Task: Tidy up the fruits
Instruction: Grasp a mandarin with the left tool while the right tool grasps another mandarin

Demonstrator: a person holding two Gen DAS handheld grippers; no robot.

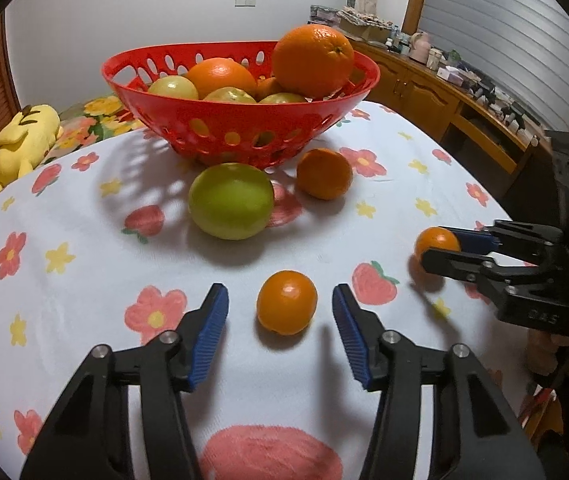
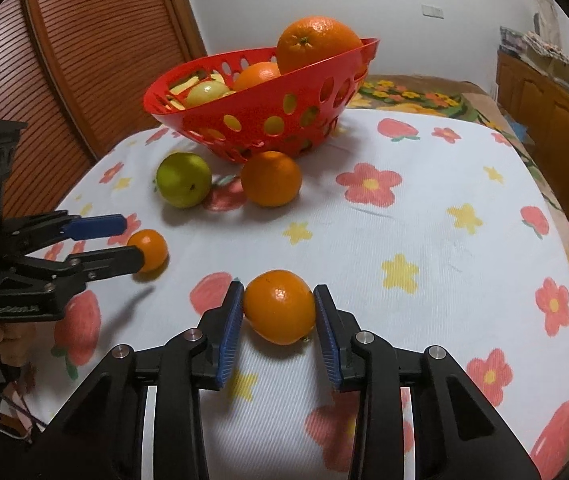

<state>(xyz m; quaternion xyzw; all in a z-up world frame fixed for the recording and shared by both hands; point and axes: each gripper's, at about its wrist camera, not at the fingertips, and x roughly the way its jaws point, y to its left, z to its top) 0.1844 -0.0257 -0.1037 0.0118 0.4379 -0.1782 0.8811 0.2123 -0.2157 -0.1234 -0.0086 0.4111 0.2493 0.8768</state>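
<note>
My right gripper [image 2: 279,307] grips a small orange [image 2: 279,306] resting on the tablecloth [image 2: 424,240]; the red basket [image 2: 252,112] lies straight ahead. My left gripper [image 1: 280,306] brackets another orange [image 1: 286,302], jaws wide.

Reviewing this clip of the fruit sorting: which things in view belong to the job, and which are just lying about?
Part of the job:
- red basket, already holding fruit
- green fruit on the cloth
- orange beside it
- small orange between the left gripper's open fingers
- small orange in the right gripper

Lying about:
- yellow plush toy
- cabinet clutter
</note>
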